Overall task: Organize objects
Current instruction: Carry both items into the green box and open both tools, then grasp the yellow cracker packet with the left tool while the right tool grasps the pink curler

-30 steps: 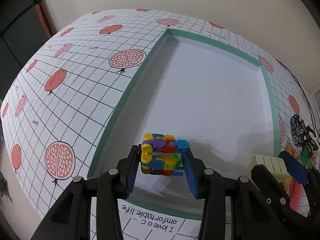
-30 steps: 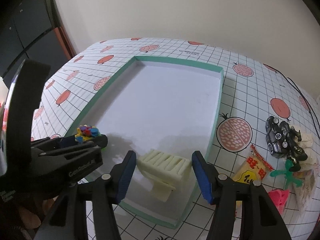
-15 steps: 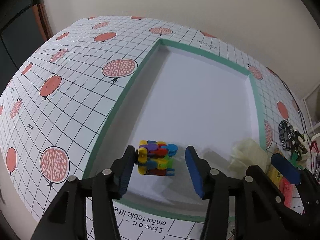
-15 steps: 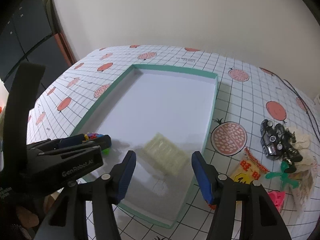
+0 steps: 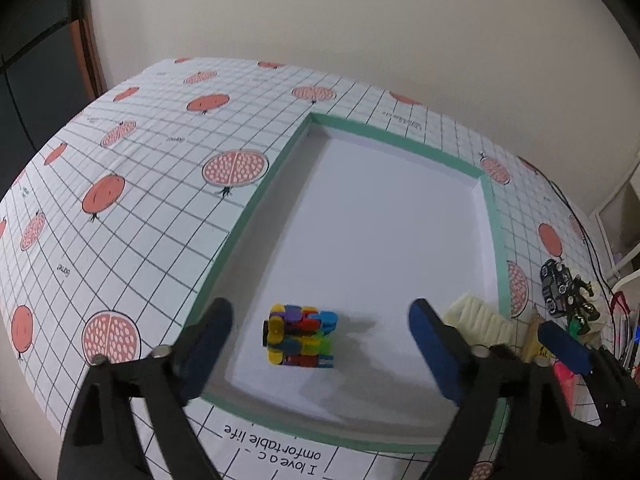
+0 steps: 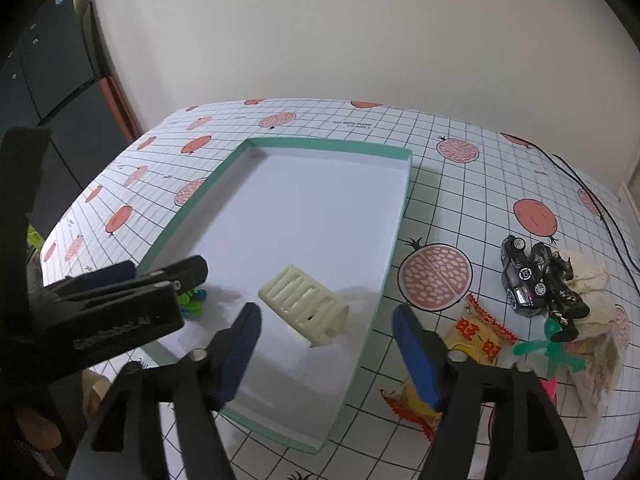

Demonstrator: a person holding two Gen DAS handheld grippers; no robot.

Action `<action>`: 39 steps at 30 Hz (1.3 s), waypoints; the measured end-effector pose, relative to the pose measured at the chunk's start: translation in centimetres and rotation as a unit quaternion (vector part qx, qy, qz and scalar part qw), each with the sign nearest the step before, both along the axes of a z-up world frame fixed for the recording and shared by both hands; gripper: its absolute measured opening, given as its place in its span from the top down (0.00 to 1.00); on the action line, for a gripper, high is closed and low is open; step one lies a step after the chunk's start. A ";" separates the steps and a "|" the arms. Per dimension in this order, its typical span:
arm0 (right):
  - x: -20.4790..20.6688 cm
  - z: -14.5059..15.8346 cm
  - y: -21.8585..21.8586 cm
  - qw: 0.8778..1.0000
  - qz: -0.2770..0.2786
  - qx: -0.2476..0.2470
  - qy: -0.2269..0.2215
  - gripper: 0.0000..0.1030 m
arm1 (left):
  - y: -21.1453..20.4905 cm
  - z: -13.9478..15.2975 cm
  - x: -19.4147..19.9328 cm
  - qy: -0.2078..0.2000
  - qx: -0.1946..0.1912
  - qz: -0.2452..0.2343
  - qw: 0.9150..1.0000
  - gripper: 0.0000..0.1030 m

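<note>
A small cube built of many-coloured plastic pieces (image 5: pixel 299 336) sits on the white floor of a shallow box (image 5: pixel 372 216) with a green rim, close to the box's near left corner. The left gripper (image 5: pixel 320 354) hangs over it with its blue-padded jaws opening; they stand far apart, one on each side of the cube and well clear of it, holding nothing.

To the right of the cube, in the same box near its right wall, lies a cream-coloured ribbed plastic piece (image 6: pixel 306 305), slightly tilted. The right gripper (image 6: pixel 326 354) is above it, its jaws also opening; the piece lies ahead of the gap between them, and the pads do not touch it.

The box rests on a table covered by a white grid-patterned cloth (image 5: pixel 132 216) printed with red pomegranates. Outside the box, to the right, lies a cluster of other things: a black toy car (image 6: pixel 524 278), a dark toy figure (image 6: pixel 560 288) just beside it, a green plastic propeller-shaped toy (image 6: pixel 560 350), a yellow and red snack packet (image 6: pixel 478 340), and a pale crumpled cloth (image 6: pixel 592 276). A plain pale wall stands behind the table.
</note>
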State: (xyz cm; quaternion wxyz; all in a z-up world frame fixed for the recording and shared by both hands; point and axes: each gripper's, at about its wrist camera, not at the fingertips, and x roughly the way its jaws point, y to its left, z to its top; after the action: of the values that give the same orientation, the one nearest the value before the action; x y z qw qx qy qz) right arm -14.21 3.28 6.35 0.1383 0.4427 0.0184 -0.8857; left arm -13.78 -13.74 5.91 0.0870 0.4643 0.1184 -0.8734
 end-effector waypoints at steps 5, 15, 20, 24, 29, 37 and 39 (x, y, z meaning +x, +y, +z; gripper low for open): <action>-0.1 -0.1 0.5 1.000 -0.011 -0.005 -0.001 0.10 | 0.6 0.4 0.1 0.015 -0.013 -0.004 1.000 0.00; -0.3 -0.2 1.5 1.000 -0.027 -0.014 -0.001 0.00 | 0.6 0.8 0.3 0.033 -0.023 0.000 0.999 0.00; -0.4 -0.2 2.0 0.999 -0.038 -0.014 -0.003 0.00 | 0.8 1.1 0.4 0.039 -0.027 -0.002 0.999 0.00; -0.2 0.4 2.8 0.999 -0.053 -0.007 0.005 0.00 | 1.9 1.7 0.6 0.051 -0.036 -0.021 0.998 0.00; 0.2 1.2 5.6 0.997 -0.076 0.007 0.014 0.00 | 3.8 2.6 0.5 0.058 -0.027 -0.059 0.996 0.00; 1.2 1.8 12.7 0.989 -0.147 0.013 -0.012 0.00 | 8.2 4.6 0.0 0.052 -0.002 -0.132 0.990 0.00; 1.5 1.6 14.1 0.986 -0.163 0.013 -0.026 0.00 | 9.7 4.9 0.1 0.052 -0.004 -0.150 0.987 0.00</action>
State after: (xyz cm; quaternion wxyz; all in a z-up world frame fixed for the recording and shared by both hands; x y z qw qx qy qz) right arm -12.76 17.38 7.94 -0.0135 0.4644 -0.0458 -0.8844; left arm -13.67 -4.04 10.79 -0.0493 0.4305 0.0482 -0.9000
